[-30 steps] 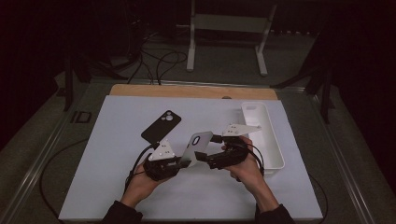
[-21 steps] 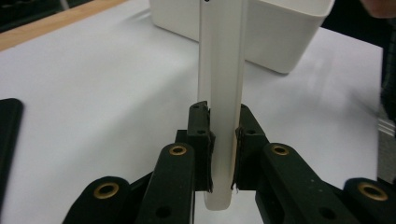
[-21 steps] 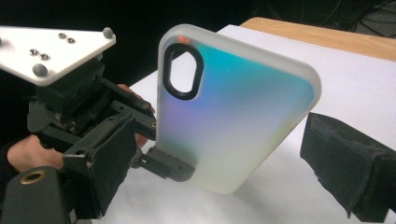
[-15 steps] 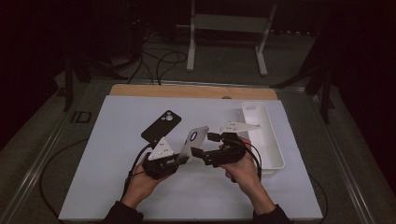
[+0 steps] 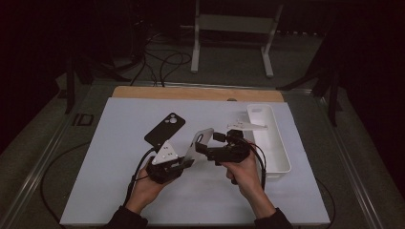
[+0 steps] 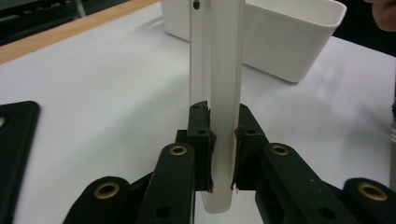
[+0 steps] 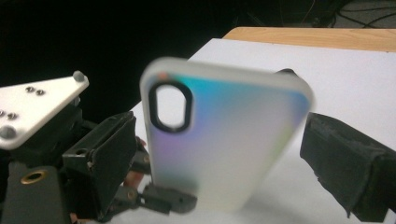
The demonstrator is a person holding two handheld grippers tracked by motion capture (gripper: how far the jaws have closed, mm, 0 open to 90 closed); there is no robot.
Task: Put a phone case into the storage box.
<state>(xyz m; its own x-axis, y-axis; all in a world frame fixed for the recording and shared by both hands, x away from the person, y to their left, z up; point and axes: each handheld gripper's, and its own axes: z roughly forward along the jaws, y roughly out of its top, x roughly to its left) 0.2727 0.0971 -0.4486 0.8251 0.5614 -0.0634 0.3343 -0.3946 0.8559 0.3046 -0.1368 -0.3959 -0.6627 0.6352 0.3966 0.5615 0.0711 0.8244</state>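
- Worktop (image 5: 119, 191): a white sheet over a wooden board, with a strip of bare wood along the far edge.
- White bin (image 5: 279, 152): long and open-topped, set at the right of the worktop, running near to far. It also shows beyond the case in the left gripper view (image 6: 299, 42).
- Black phone case (image 5: 165, 130): flat on the worktop, left of centre, just beyond the left gripper, camera cutout at its far end.
- Translucent phone case (image 5: 198, 145): lifted off the worktop at centre, tilted up between the two grippers. Pale, with an iridescent sheen and a dark-rimmed camera cutout (image 7: 224, 140).
- Left gripper (image 5: 184, 162): clamped on the near end of the translucent phone case; both pads press its faces (image 6: 219, 158).
- Right gripper (image 5: 207, 145): held beside the case's right edge. One black jaw stands just right of the case; contact looks unlikely, though the close view is blurred, and I cannot tell how wide it stands.
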